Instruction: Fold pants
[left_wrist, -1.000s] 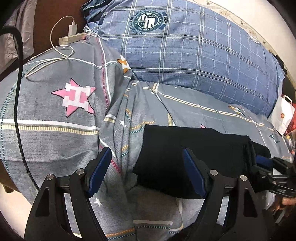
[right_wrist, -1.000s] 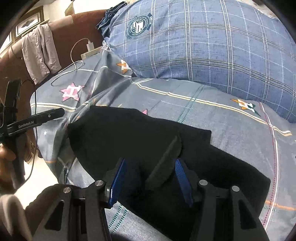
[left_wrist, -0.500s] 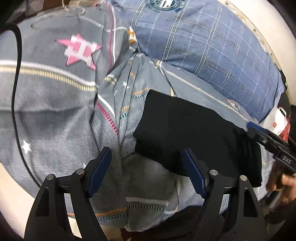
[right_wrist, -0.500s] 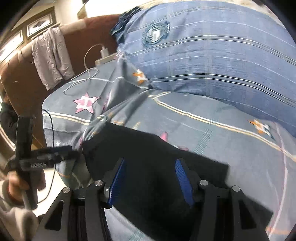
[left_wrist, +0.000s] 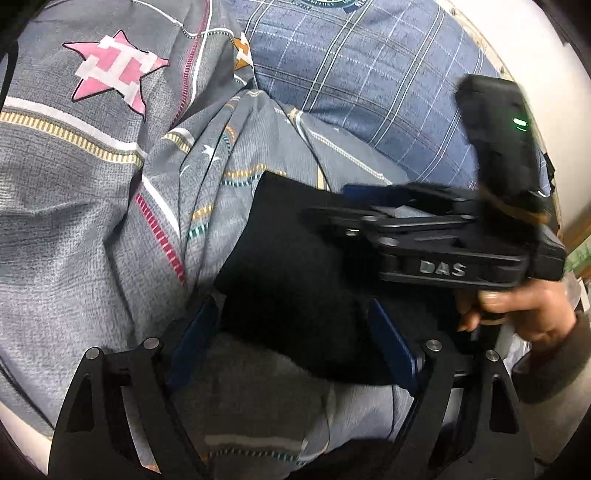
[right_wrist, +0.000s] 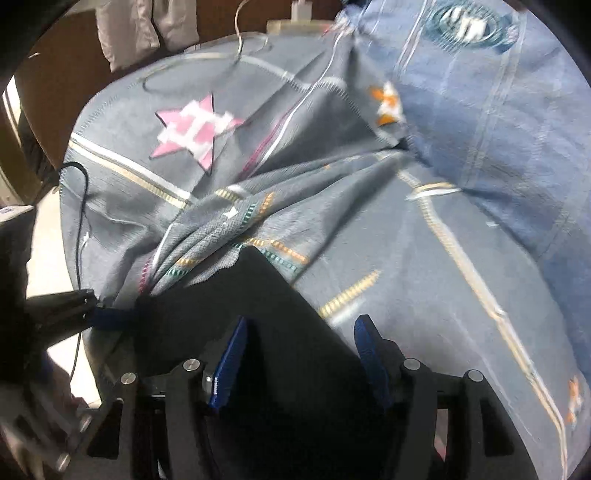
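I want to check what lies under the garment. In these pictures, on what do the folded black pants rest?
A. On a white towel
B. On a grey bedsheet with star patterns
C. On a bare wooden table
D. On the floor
B: the folded black pants lie on the grey bedsheet, whose pink star shows beyond them, next to a blue checked quilt.

My right tool (left_wrist: 332, 206) is smeared by motion where it crosses the folded black fabric pants (left_wrist: 295, 288), hiding their far right end. The round dark crest on the blue plaid pillow (right_wrist: 469, 26) is too blurred to read, and my left tool (right_wrist: 110, 317) is mostly cut off at the frame's edge.
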